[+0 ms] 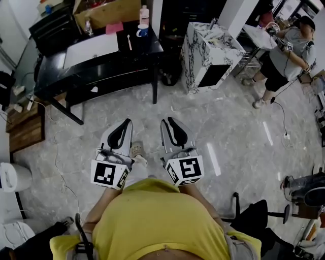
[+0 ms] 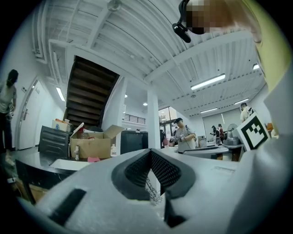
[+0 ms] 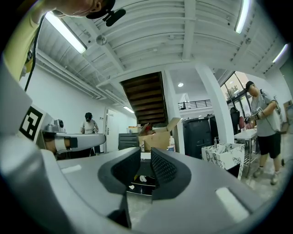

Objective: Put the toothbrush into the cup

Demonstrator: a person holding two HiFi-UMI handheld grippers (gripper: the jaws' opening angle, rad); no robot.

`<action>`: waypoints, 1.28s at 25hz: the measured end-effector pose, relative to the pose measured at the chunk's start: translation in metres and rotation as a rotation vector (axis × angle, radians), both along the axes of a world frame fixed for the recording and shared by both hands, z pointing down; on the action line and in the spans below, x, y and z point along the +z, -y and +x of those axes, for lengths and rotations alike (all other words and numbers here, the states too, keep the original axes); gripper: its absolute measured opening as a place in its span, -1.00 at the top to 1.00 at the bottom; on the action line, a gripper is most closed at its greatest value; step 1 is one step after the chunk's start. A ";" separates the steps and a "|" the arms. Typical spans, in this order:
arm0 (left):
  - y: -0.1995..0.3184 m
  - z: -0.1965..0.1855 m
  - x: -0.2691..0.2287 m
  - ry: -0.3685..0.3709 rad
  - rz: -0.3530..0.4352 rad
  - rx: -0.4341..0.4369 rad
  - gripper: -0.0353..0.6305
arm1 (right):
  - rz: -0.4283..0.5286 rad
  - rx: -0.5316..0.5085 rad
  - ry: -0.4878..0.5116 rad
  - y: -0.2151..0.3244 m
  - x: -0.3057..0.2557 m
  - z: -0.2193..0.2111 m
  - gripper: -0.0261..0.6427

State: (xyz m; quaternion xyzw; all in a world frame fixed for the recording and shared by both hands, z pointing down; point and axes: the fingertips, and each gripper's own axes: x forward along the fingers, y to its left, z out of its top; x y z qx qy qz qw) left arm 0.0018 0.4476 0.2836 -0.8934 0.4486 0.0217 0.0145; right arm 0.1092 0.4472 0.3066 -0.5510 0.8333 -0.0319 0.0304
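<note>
A pale toothbrush (image 1: 129, 42) lies on the black table (image 1: 139, 51) far ahead, just right of a white board (image 1: 91, 50). Behind it stands a blue and white cup (image 1: 142, 31). Both grippers hang low in front of my body, well short of the table, side by side above the marble floor. My left gripper (image 1: 127, 122) (image 2: 149, 151) has its pads meeting at the tips, with nothing in them. On my right gripper (image 1: 167, 121) (image 3: 145, 151) a narrow gap shows between the pads, and the gap is empty.
On the table's back stand a cardboard box (image 1: 109, 12), a white bottle (image 1: 144, 15), a pink item (image 1: 114, 28) and a black case (image 1: 53, 30). A marble-patterned cabinet (image 1: 210, 48) is to the table's right, a person (image 1: 287, 56) beyond it. An office chair (image 1: 259, 218) sits at lower right.
</note>
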 end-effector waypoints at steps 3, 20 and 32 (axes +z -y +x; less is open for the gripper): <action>0.037 -0.008 -0.002 -0.005 0.005 -0.003 0.89 | -0.001 -0.006 -0.016 0.037 -0.004 -0.009 0.67; 0.256 -0.079 0.012 -0.003 0.028 0.019 0.89 | -0.001 0.036 -0.041 0.256 0.009 -0.070 0.67; 0.321 -0.100 0.035 -0.031 -0.050 0.030 0.89 | -0.053 0.020 -0.059 0.344 0.026 -0.086 0.66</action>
